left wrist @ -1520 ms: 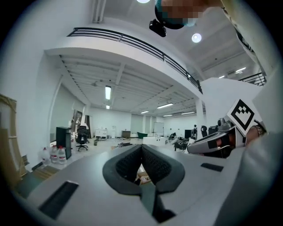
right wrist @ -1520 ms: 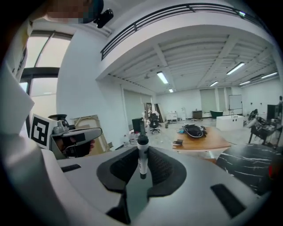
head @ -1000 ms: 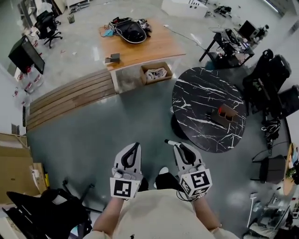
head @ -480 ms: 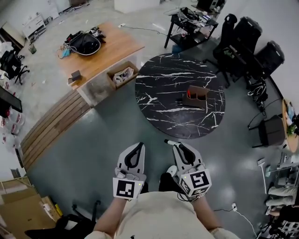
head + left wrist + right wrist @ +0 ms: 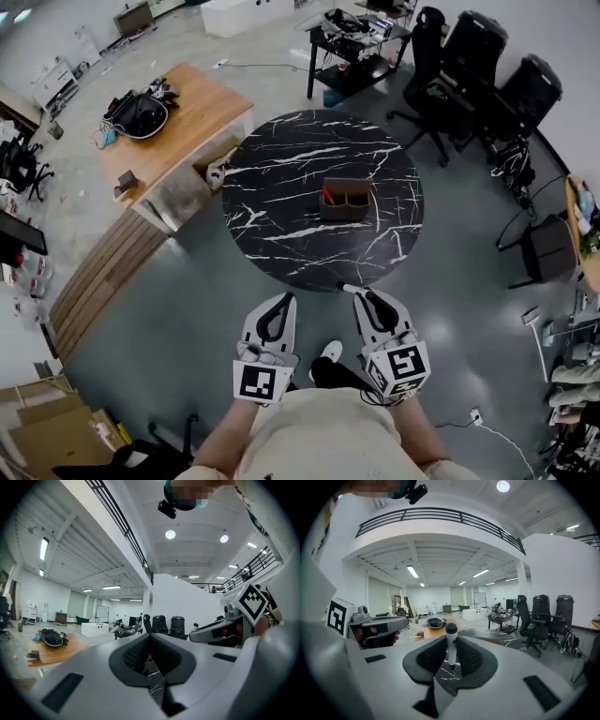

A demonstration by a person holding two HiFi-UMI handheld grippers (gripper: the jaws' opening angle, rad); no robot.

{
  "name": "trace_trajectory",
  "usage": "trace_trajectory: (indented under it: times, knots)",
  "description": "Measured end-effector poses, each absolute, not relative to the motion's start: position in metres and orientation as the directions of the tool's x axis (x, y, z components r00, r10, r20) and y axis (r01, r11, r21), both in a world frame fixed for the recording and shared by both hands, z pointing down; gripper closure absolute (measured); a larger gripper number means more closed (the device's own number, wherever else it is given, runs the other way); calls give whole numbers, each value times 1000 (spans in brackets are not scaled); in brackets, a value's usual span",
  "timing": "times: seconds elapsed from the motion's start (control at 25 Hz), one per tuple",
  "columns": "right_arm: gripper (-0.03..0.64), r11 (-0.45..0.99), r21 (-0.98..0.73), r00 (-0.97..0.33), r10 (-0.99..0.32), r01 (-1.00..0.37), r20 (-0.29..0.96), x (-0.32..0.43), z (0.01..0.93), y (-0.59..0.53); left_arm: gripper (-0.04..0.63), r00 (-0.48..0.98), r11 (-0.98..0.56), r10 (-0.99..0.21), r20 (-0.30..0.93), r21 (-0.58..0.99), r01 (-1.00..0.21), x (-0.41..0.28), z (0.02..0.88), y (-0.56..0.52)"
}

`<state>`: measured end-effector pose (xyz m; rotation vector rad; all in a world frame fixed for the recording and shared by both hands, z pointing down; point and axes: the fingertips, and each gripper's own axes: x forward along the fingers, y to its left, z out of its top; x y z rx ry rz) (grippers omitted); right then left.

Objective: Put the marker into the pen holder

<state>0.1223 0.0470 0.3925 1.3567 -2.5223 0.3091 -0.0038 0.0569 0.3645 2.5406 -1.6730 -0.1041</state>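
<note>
The brown pen holder [image 5: 345, 200], with something red in one slot, stands near the middle of the round black marble table [image 5: 281, 234]. My right gripper [image 5: 361, 292] is shut on a white marker [image 5: 349, 289] with a black cap; the marker pokes out leftward past the jaws. In the right gripper view the marker [image 5: 451, 645] stands upright between the pads of the right gripper [image 5: 451, 640]. My left gripper [image 5: 284, 298] is beside it, shut and holding nothing, as the left gripper [image 5: 151, 636] also appears in its own view. Both grippers hover just short of the table's near edge.
A wooden desk [image 5: 187, 112] with a black bag on it stands at the upper left, with a slatted wooden bench [image 5: 103, 272] below it. Black office chairs [image 5: 469, 56] crowd the upper right. Cardboard boxes [image 5: 47, 422] lie at the lower left. My shoe [image 5: 328, 352] shows on the grey floor.
The view has swung round: the table and pen holder have shifted from the right to the centre and lie closer to the grippers. Both grippers keep the same pose and grip.
</note>
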Motion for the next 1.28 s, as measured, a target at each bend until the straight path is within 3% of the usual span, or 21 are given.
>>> trace_trajectory:
  times: [0.28, 0.6, 1.28]
  knots:
    - [537, 499, -102, -505, -809, -860, 301, 217, 393, 15, 586, 426, -423, -904, 28, 78, -903, 86, 368, 25]
    - [537, 405, -149, -431, -842, -902, 325, 275, 413, -18, 586, 475, -470, -877, 69, 72, -879, 129, 380, -20]
    - [537, 333, -83, -338, -856, -939, 391, 221, 426, -183, 586, 588, -577, -804, 87, 122, -808, 88, 410, -200]
